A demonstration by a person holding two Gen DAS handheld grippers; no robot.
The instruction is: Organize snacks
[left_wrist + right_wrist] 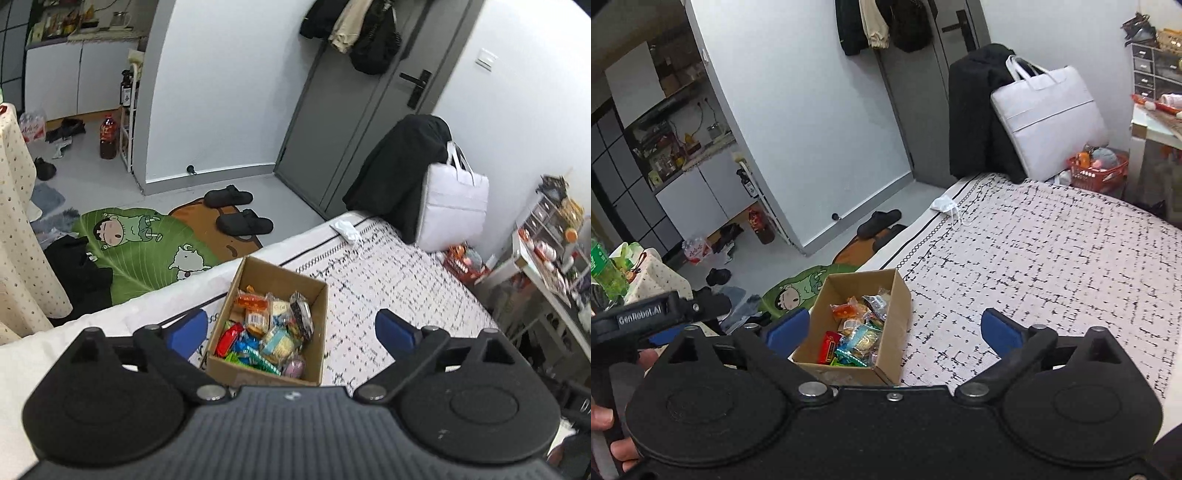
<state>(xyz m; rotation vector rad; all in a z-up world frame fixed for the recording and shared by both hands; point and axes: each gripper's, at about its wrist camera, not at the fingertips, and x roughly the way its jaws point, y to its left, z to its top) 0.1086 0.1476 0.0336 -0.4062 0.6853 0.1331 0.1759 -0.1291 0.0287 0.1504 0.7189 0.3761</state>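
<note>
On the far left of the left wrist view, a spotted cloth [18, 221] hangs down, and beyond it a dark bottle [108, 137] stands on the grey floor. A green cartoon rug [144, 247] lies beside the bed, with a pair of black slippers [238, 210] near its far edge.

The left tongs [290, 328] are spread wide, with nothing between their blue pads, and hang above the cardboard box [240, 373]. This open box sits on the bed [406, 295], near the bed's left edge, and holds a jumble of wrapped snacks [266, 332] in red, orange, blue and green packets.

In the right wrist view the right tongs [894, 330] are likewise spread, gripping nothing, with the same box just ahead of them and toward their left pad. The left device shows at that view's left edge, held in a hand [605, 417].

Further right, a crumpled white mask [345, 229] lies on the checked bedcover. At the bed's far end a black coat [399, 173] is draped, with a white bag [454, 199] leaning against it.
</note>
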